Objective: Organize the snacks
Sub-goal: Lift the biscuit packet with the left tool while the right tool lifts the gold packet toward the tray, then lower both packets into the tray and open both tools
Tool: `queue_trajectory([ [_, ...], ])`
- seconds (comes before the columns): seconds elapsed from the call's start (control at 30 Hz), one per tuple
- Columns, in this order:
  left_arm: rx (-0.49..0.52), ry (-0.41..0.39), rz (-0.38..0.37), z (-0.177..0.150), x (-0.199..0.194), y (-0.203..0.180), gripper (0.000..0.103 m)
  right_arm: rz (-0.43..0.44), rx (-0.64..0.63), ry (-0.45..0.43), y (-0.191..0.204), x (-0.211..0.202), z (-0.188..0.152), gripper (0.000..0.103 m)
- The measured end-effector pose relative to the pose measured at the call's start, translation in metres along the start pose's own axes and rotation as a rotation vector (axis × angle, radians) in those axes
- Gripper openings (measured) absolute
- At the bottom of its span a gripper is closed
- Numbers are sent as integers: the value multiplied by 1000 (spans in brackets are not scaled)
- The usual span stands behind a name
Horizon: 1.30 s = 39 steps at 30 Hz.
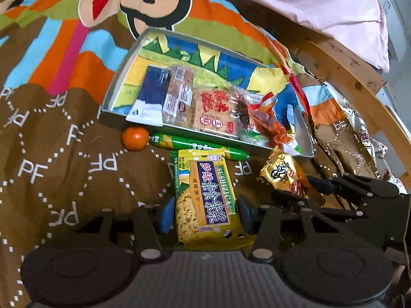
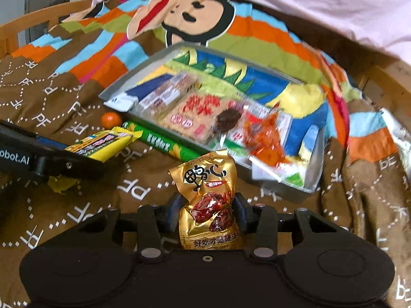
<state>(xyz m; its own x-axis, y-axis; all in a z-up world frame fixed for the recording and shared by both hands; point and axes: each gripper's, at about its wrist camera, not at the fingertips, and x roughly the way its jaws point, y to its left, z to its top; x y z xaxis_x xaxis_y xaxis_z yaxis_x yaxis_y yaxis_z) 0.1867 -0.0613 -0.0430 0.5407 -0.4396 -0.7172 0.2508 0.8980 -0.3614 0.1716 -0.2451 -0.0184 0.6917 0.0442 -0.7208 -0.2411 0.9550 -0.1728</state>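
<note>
My left gripper (image 1: 205, 214) is shut on a yellow and purple biscuit packet (image 1: 208, 195), which its blue pads (image 1: 166, 215) press from both sides. My right gripper (image 2: 206, 211) is shut on a gold snack pouch (image 2: 208, 202). Each held pack shows in the other view: the gold pouch (image 1: 285, 177) at the right, the biscuit packet (image 2: 102, 145) at the left. Ahead lies a shallow grey tray (image 1: 117, 77) (image 2: 316, 169) with several packs in a row. A green sausage stick (image 1: 179, 142) (image 2: 164, 145) and a small orange (image 1: 135, 138) (image 2: 111, 119) lie on the blanket by the tray's near wall.
Everything rests on a brown and striped cartoon blanket (image 1: 51, 154) (image 2: 77, 205). A pink pillow (image 1: 321, 2) (image 2: 308, 5) lies behind the tray. A wooden bed rail (image 1: 354, 77) (image 2: 33, 15) curves along the edge, with a silver foil bag (image 1: 362, 128) near it.
</note>
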Motion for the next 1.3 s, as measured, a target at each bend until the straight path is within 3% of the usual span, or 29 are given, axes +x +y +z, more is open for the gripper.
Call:
queue_trajectory([
  [0.37, 57, -86, 37, 4, -6, -7, 55, -92, 16, -135, -8, -10, 9, 45],
  [0.6, 86, -175, 13, 11, -10, -16, 55, -137, 60, -202, -19, -11, 17, 45],
  [0.8, 113, -268, -15, 37, -6, -27, 55, -175, 125, -252, -38, -4, 29, 45],
  [1.03, 73, -310, -36, 93, 37, -39, 55, -201, 238, -256, -76, 25, 45, 45],
  [1.3, 54, -268, -41, 131, 98, -53, 55, -204, 340, -199, -105, 62, 50, 46],
])
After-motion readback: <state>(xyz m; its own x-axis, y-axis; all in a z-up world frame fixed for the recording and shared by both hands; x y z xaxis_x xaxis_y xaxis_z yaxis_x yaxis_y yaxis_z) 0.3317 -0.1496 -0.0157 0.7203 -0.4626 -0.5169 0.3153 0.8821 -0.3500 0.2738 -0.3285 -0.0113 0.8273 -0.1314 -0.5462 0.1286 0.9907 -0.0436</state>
